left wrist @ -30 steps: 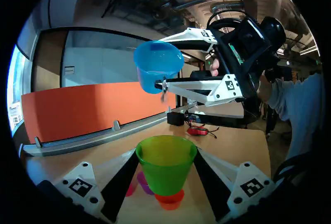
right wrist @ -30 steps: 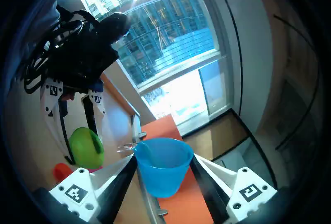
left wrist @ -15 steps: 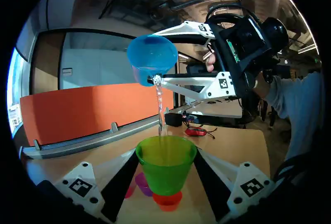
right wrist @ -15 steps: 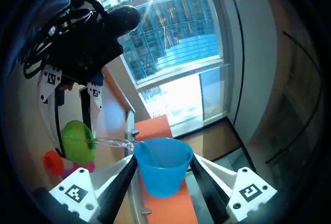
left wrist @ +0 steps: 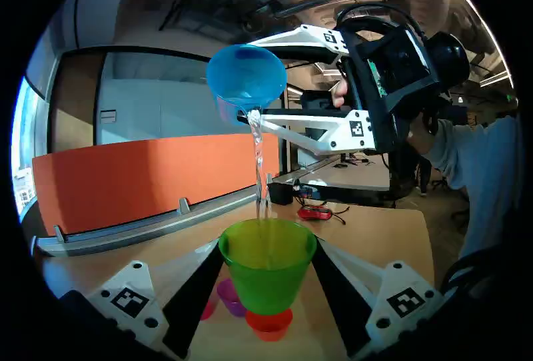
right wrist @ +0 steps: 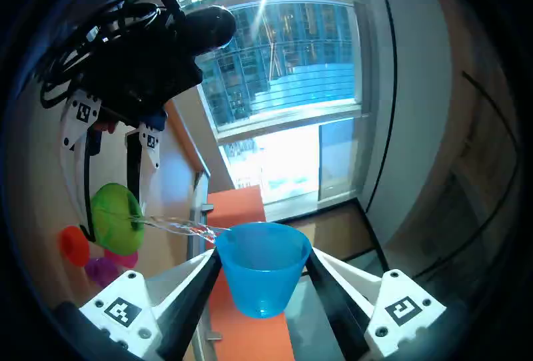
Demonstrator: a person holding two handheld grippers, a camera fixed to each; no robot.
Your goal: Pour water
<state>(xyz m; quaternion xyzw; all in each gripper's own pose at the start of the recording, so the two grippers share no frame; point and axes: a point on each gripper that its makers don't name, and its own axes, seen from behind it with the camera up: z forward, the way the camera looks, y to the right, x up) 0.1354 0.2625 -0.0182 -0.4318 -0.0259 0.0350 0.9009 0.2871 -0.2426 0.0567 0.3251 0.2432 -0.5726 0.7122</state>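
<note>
Two cups are gripped: the right gripper (right wrist: 263, 269) clamps the blue cup (left wrist: 246, 81), tipped steeply rim-down above the upright green cup (left wrist: 268, 274) clamped by the left gripper (left wrist: 266, 262) over the bench (left wrist: 373, 228), a water stream (left wrist: 257, 161) linking them.

light: daylight through the window (right wrist: 286, 94), sun flare at its top, lower panes blown out
left gripper view: even, dimmer indoor light
edges: strong fisheye bending
focus: sharp centre, rims soft

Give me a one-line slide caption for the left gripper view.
Right tool tilts the blue cup, pouring a stream of water into the green cup held in the left tool.
</note>
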